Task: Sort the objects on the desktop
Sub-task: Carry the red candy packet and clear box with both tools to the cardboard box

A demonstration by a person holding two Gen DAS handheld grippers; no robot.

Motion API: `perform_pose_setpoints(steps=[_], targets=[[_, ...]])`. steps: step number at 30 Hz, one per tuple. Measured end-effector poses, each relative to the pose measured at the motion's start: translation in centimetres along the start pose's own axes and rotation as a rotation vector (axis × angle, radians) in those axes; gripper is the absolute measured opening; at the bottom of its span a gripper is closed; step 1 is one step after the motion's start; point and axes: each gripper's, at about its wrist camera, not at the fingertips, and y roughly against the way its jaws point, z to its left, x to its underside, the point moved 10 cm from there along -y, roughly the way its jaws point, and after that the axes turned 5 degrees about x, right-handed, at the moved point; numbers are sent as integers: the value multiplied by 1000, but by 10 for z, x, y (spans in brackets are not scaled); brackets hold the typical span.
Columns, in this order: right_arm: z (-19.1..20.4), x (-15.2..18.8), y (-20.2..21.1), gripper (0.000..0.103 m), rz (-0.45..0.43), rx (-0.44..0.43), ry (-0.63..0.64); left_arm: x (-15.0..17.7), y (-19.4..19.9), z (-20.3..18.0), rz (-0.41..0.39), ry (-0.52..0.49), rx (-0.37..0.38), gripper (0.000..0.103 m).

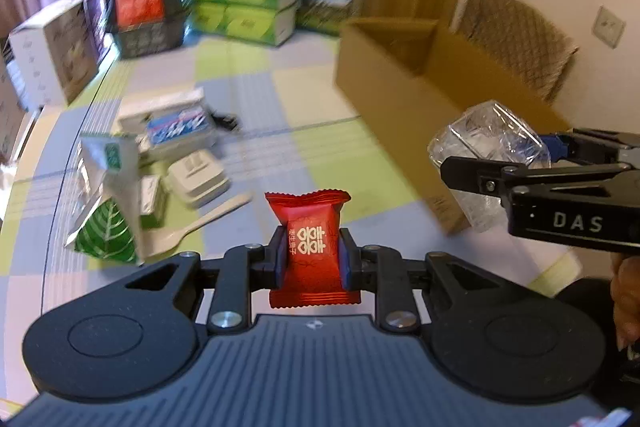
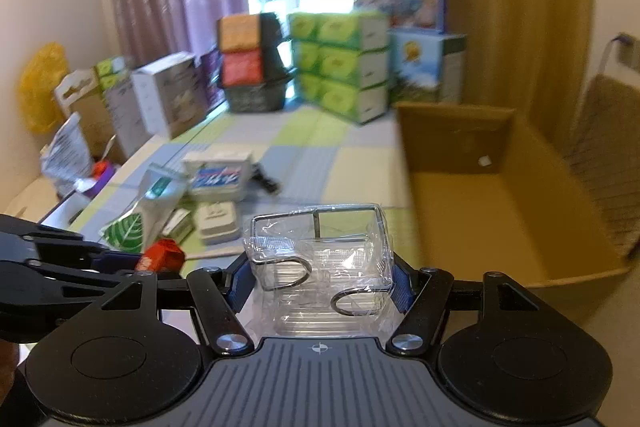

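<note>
Claws (image 1: 313, 254) (image 2: 322, 281) clamped on candy (image 1: 310, 247), packet (image 2: 320, 267)

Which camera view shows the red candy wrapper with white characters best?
The left wrist view shows it best: the red candy wrapper with white characters sits centred and sharp between the left tongs, print readable. In the right wrist view the same wrapper is only a small, blurred red patch, partly hidden behind the left tongs.

White letters "DAS" stand on the black body of the right tool (image 1: 500, 163). The red candy wrapper (image 1: 310, 247) bears a white double-happiness sign; its smaller characters are unreadable.
</note>
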Motion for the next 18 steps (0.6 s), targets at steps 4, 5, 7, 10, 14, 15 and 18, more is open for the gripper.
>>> perform_pose_setpoints(steps=[4, 5, 7, 10, 14, 15, 18], targets=[[-37, -5, 27, 63, -25, 64, -29, -17, 8, -37, -24, -24, 35, 20], [-46, -4, 32, 63, -27, 78, -34, -19, 9, -45, -29, -32, 43, 20], [-63, -4, 41, 63, -32, 106, -44, -25, 9, -63, -35, -49, 61, 20], [-86, -4, 48, 63, -33, 144, -53, -34, 4, -86, -37, -69, 92, 20], [-109, -5, 54, 63, -38, 175, -70, -42, -5, -106, -34, -89, 121, 20], [-113, -5, 55, 63, -39, 179, -71, -45, -8, -111, -32, -94, 131, 20], [-127, -5, 54, 63, -35, 190, -75, -50, -14, -121, -27, -104, 146, 20]])
